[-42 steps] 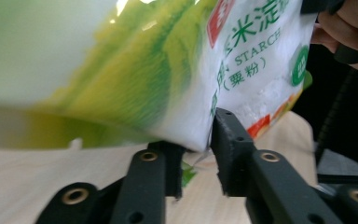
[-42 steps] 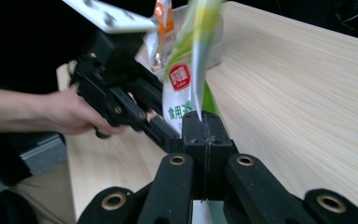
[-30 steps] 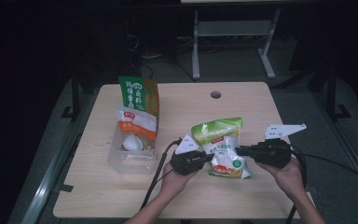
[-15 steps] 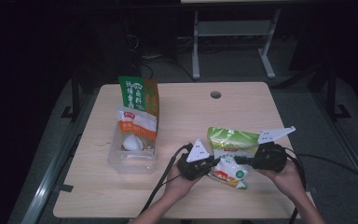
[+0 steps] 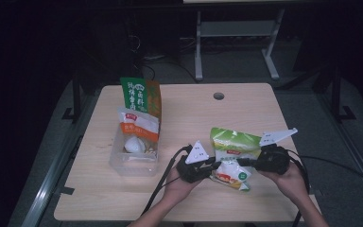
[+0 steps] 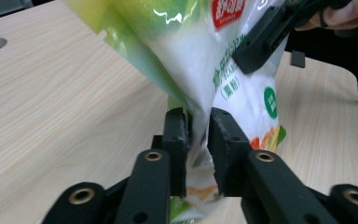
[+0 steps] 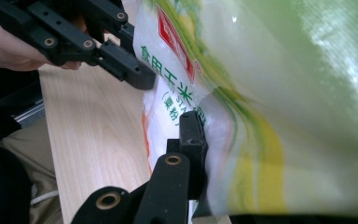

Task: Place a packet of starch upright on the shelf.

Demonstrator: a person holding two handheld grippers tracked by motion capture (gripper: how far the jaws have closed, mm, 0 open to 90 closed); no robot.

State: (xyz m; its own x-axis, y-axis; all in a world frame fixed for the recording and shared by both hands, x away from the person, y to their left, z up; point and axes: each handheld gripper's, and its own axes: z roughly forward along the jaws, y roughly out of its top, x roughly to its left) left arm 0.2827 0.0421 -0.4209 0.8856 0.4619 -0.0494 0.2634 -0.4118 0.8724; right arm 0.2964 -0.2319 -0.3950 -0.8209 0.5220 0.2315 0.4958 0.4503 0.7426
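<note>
bag (image 5: 234, 153) is now being held lower and flatter than a second ago, at the lower centre-right of the high view, just above the table (image 5: 194, 113). left gripper (image 6: 196, 140) has just been easing its jaws, the film still between them; right gripper (image 7: 200, 140) has just been closing and is pinching the bag's other edge. that looks like a regrip before moving it. clear bin (image 5: 134, 163) at centre left is already holding packets.
</note>
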